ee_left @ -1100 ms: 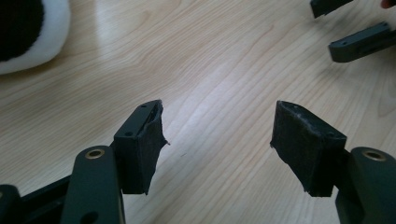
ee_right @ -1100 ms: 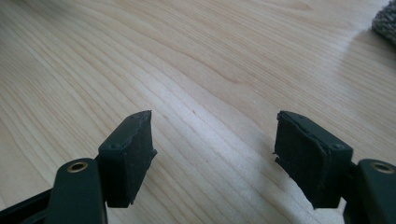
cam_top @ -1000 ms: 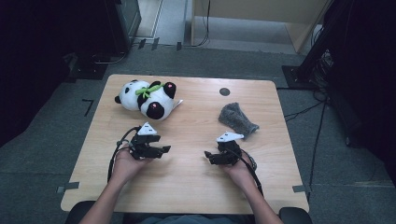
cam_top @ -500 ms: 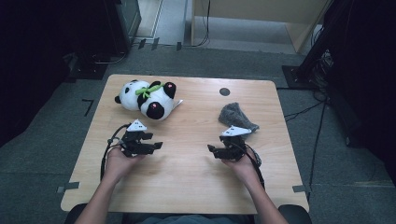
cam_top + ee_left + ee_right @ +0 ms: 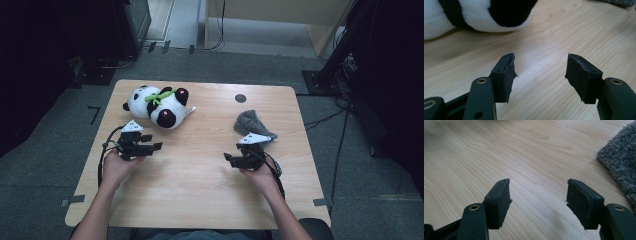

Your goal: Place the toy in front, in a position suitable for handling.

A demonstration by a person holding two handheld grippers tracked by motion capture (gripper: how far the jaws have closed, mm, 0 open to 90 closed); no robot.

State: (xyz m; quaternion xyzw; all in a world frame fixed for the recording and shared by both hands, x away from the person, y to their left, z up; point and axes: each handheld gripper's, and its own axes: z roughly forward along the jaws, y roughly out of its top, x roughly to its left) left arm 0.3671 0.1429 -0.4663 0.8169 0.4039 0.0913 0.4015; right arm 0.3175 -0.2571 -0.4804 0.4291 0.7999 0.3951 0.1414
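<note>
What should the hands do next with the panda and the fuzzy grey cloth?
Probably ease the left gripper forward to the plush panda. Its fingers have just been closing a little but stand apart with only bare table between them, and the panda lies just ahead. The right gripper is open too, beside the grey cloth.

Camera layout: one overhead, two gripper-mounted.
High view is looking forward and down on the whole table point(image 5: 200, 200); each gripper view is skimming close over the wood, sharing the plush panda point(image 5: 486, 15) and grey cloth point(image 5: 621, 160) with it.
</note>
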